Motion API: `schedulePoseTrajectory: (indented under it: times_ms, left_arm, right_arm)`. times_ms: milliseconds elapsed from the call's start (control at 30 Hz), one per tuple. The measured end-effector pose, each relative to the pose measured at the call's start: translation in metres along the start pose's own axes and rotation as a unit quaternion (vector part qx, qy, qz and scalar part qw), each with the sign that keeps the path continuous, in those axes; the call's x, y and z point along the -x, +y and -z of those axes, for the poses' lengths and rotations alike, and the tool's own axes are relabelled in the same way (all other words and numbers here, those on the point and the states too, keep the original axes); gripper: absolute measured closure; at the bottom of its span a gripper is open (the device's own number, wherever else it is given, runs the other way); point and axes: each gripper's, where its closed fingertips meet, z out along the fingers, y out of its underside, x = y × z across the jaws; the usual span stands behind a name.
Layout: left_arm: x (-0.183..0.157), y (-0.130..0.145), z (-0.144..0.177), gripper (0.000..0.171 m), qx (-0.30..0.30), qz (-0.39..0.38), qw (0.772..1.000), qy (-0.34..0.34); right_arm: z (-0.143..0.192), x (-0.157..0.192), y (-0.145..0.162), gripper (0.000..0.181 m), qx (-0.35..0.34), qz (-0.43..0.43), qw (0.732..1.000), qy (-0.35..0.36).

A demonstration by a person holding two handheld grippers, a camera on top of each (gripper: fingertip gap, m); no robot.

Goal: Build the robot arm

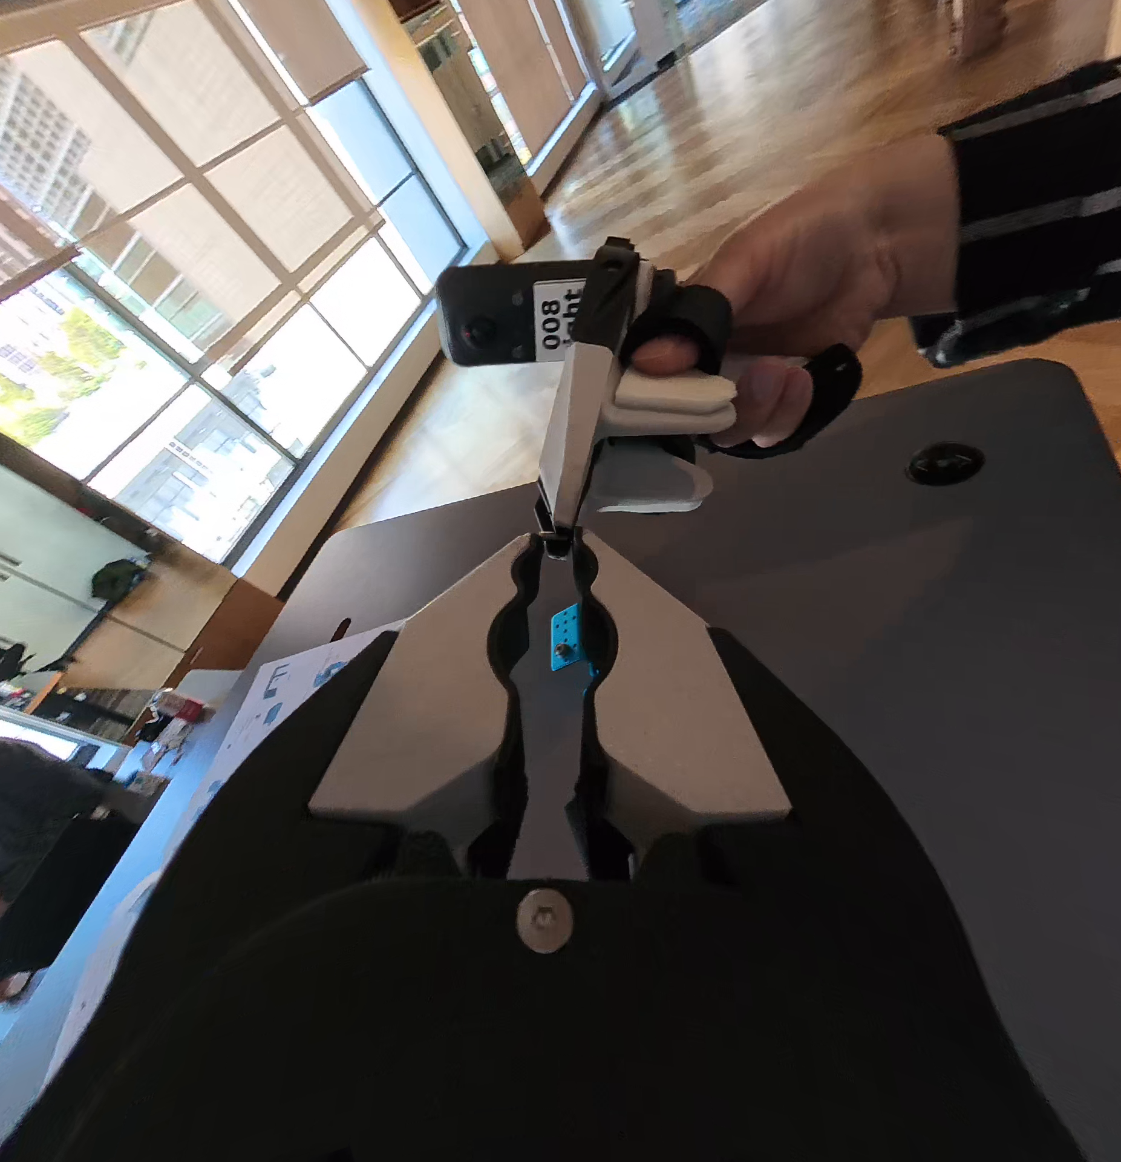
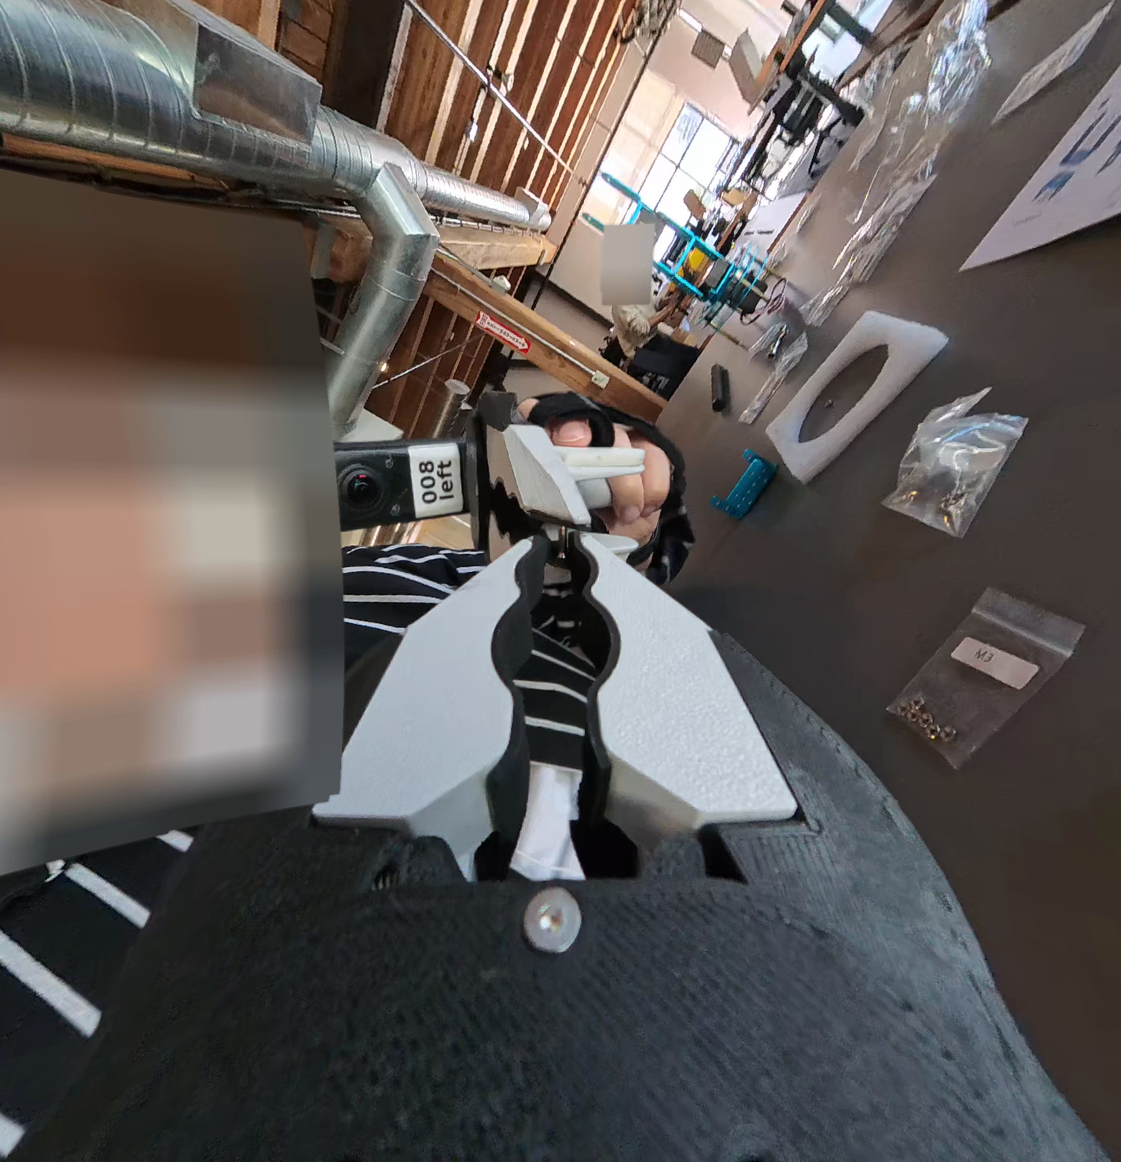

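Note:
My left gripper (image 1: 554,544) and right gripper (image 2: 561,547) meet tip to tip above a dark table (image 1: 859,629). Both are nearly closed. A small metal fastener (image 1: 554,548) sits pinched where the tips meet, and it also shows in the right wrist view (image 2: 564,546). The right gripper (image 1: 550,522) comes down from above in the left wrist view. The left gripper (image 2: 554,525) comes in from the far side in the right wrist view. A blue perforated bracket (image 1: 567,647) lies on the table under the tips, and it shows further right in the right wrist view (image 2: 743,493).
A white foam frame (image 2: 859,402), two clear bags of small hardware (image 2: 960,465) (image 2: 985,673) and printed sheets (image 2: 1079,157) lie on the table (image 2: 859,629). Another sheet (image 1: 281,698) lies left. A round cable hole (image 1: 944,462) is far right.

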Motion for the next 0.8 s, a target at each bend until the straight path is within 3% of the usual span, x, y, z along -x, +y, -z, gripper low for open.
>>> schedulePoseTrajectory:
  times_ms: [33,233,333,400,500,600,700,800]
  left_arm:
    - [0.002,0.000,0.001,0.163,0.002,0.000,1.000,-0.012]
    - [0.001,0.004,0.003,0.156,0.020,0.026,0.999,-0.019]
    - [-0.001,0.008,0.012,0.157,0.026,0.098,0.995,0.024]
    - [0.005,0.012,0.017,0.161,0.036,0.170,0.984,0.041]
    - [0.014,-0.001,0.021,0.156,0.014,0.287,0.955,0.075]
    - [0.025,-0.015,0.022,0.153,-0.013,0.354,0.932,0.080]
    - [0.032,-0.031,0.024,0.154,-0.048,0.381,0.920,0.075]
    - [0.036,-0.046,0.024,0.158,-0.082,0.386,0.916,0.070]
  right_arm:
    - [-0.001,0.001,-0.002,0.174,-0.007,0.010,1.000,0.001]
    - [-0.003,-0.005,-0.005,0.179,-0.005,0.089,0.994,0.057]
    - [0.000,0.002,-0.014,0.179,-0.001,0.208,0.971,0.117]
    - [0.004,0.008,-0.023,0.179,0.008,0.347,0.917,0.195]
    - [0.011,0.019,-0.034,0.179,0.032,0.551,0.772,0.314]
    - [0.012,0.031,-0.038,0.180,0.051,0.658,0.654,0.370]
    - [0.012,0.037,-0.042,0.179,0.060,0.711,0.573,0.403]
    - [0.010,0.040,-0.041,0.179,0.067,0.742,0.520,0.417]
